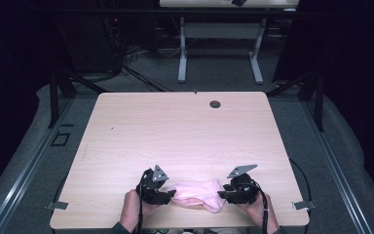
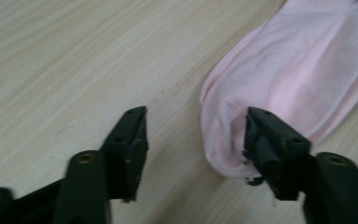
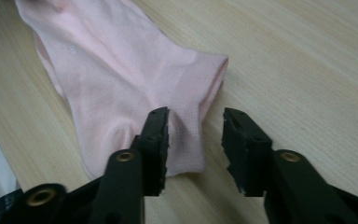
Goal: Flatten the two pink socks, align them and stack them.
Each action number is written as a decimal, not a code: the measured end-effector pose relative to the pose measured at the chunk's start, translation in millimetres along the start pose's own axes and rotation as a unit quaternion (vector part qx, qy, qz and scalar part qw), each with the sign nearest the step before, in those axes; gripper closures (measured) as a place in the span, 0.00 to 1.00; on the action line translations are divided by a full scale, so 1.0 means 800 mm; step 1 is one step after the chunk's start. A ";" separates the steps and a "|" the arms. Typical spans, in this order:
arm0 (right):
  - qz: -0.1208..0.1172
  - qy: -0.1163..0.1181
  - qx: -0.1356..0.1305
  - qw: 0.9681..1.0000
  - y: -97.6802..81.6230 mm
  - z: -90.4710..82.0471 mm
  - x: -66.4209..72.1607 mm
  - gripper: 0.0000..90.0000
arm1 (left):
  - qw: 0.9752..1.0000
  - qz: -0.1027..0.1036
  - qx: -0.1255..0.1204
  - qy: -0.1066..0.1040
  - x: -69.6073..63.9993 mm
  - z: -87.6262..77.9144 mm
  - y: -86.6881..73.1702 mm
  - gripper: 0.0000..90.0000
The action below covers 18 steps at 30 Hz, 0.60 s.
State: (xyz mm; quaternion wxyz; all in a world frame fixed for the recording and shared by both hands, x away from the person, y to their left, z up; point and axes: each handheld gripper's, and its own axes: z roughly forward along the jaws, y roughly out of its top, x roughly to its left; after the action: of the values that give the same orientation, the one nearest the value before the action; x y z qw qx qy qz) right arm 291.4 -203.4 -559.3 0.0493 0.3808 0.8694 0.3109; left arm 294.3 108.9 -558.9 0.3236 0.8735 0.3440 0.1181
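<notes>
Pink sock (image 1: 198, 194) lies flat near the table's (image 1: 175, 126) front edge, between both hands. The left gripper (image 1: 169, 197) and right gripper (image 1: 222, 194) point inward at its ends, low over the wood, jaws parted, gripping nothing. Farther back, bare tabletop.

Left tool (image 1: 171, 197) low, jaws apart; right tool (image 1: 220, 195) likewise, apparently gripping nothing.

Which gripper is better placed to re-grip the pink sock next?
Probably the right gripper: its open jaws straddle the pink sock's cuff edge. The left gripper is also open, with only one jaw over the toe end.
</notes>
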 end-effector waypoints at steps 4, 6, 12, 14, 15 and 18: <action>-0.008 -0.010 -0.027 1.000 0.002 -0.015 0.000 0.46 | 1.000 -0.004 -0.013 0.007 0.007 -0.011 0.000 0.27; -0.008 -0.017 -0.040 0.999 0.003 -0.022 0.000 0.36 | 1.000 -0.007 -0.023 0.021 0.011 -0.023 0.000 0.23; -0.014 -0.044 -0.075 0.996 0.001 -0.047 -0.003 0.17 | 0.997 -0.013 -0.044 0.059 0.023 -0.052 -0.005 0.15; -0.017 -0.053 -0.081 0.995 0.000 -0.055 -0.005 0.15 | 0.996 -0.020 -0.051 0.075 0.030 -0.063 -0.010 0.12; -0.017 -0.059 -0.087 0.994 -0.003 -0.060 -0.007 0.13 | 0.995 -0.023 -0.054 0.080 0.033 -0.069 -0.012 0.12; -0.011 -0.078 -0.096 0.992 -0.009 -0.069 -0.013 0.07 | 0.993 -0.036 -0.061 0.099 0.043 -0.083 -0.022 0.09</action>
State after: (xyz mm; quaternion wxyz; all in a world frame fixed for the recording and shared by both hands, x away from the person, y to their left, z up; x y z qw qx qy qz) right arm 276.7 -242.1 -520.5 0.1570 0.3877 0.8334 0.3613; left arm 281.8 174.3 -520.1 0.3451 0.8232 0.3974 0.2129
